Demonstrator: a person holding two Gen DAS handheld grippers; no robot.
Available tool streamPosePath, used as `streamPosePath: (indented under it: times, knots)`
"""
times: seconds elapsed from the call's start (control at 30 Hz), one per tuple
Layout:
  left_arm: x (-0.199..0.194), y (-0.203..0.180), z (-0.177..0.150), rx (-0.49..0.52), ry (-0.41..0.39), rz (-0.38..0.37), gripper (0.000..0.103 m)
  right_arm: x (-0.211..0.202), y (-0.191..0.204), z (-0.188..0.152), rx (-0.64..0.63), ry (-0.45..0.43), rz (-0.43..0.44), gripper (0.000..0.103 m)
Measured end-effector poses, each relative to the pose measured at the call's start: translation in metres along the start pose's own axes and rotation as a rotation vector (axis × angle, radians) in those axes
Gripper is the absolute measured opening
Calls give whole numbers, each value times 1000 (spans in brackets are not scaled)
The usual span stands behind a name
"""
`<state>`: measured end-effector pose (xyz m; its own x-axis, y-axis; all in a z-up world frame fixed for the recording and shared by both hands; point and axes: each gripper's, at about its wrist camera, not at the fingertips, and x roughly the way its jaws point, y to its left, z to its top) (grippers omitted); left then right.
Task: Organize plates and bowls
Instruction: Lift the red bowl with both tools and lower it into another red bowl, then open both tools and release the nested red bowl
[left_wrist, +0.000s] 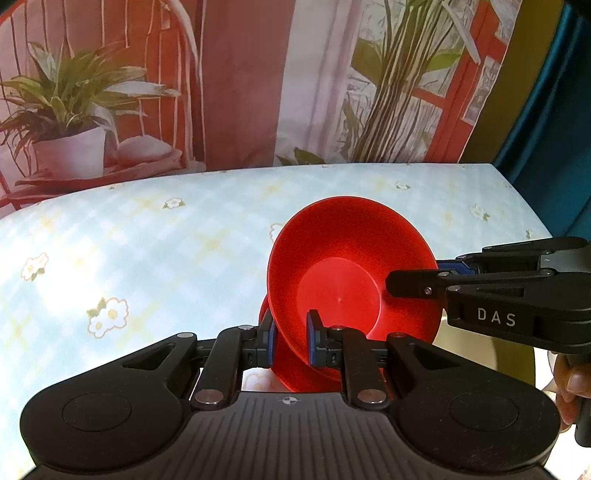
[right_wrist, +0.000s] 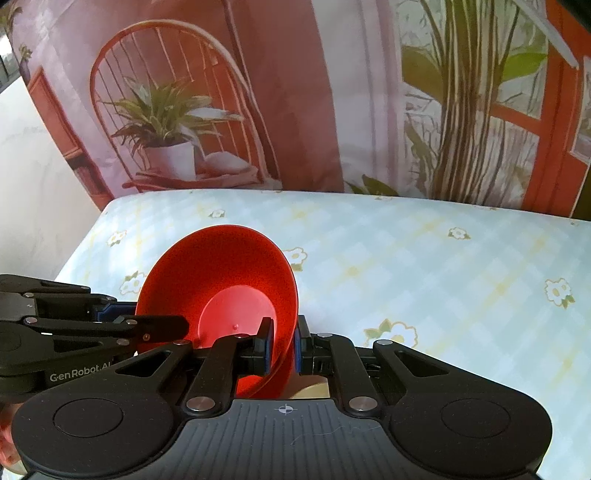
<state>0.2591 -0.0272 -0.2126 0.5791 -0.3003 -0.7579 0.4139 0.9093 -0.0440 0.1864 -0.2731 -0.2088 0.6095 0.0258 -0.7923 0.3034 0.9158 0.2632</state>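
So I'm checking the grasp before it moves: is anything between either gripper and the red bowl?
Nothing visible. The left gripper and the right gripper each straddle the rim of the red bowl, on opposite sides.

Bright soft daylight, glare patch on tablecloth (left_wrist: 66, 295), fisheye-bent edges.

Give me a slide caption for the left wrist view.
Left tool and right tool both grip the rim of a tilted red bowl above a floral tablecloth.
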Motion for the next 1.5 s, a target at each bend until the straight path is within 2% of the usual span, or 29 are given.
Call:
streamPosePath:
  times: [0.57, 0.9, 1.07, 1.17, 1.5]
  knots:
    - [-9, 5, -14, -9, 11, 2, 17, -2, 16, -9, -52, 33, 3, 13]
    - [-10, 6, -15, -42, 11, -1, 18, -3, 25, -12, -90, 32, -16, 21]
    - [-14, 8, -15, -47, 6, 17, 20, -10, 25, -12, -94, 11, -36, 23]
    - [-19, 11, -15, -60, -7, 21, 28, -15, 23, -12, -91, 0, -45, 23]
    - [-47, 7, -17, -40, -53, 19, 28, -33, 33, -17, -98, -33, -40, 23]
